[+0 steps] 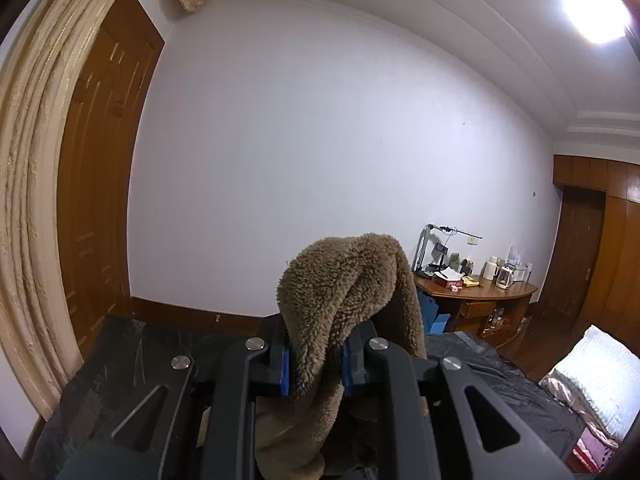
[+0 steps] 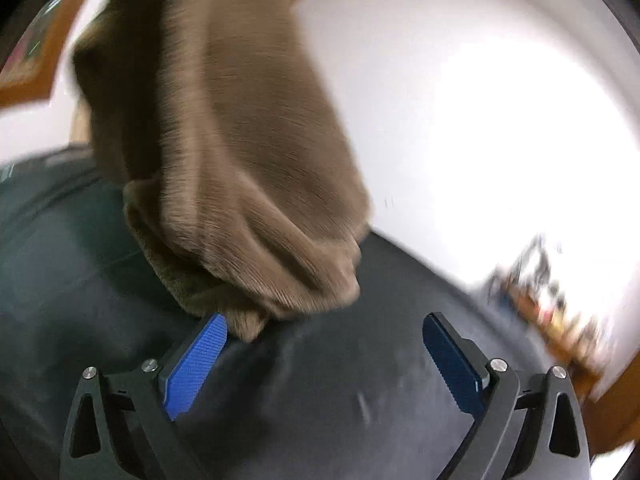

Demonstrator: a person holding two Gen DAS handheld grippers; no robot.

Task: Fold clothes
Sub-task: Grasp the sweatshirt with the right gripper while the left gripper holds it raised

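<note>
Left gripper [image 1: 314, 354] pinches brown fleece [image 1: 348, 280] above black-covered bed [image 1: 120, 344].

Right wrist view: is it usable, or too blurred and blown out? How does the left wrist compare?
Right wrist view: motion-smeared throughout; the fleece streaks, the wall is blown out to white, the desk is unreadable; only the open right gripper is fairly crisp. Left wrist view: sharp, with fisheye bending of the curtain and glare from the ceiling lamp; left gripper clamps fleece.
</note>
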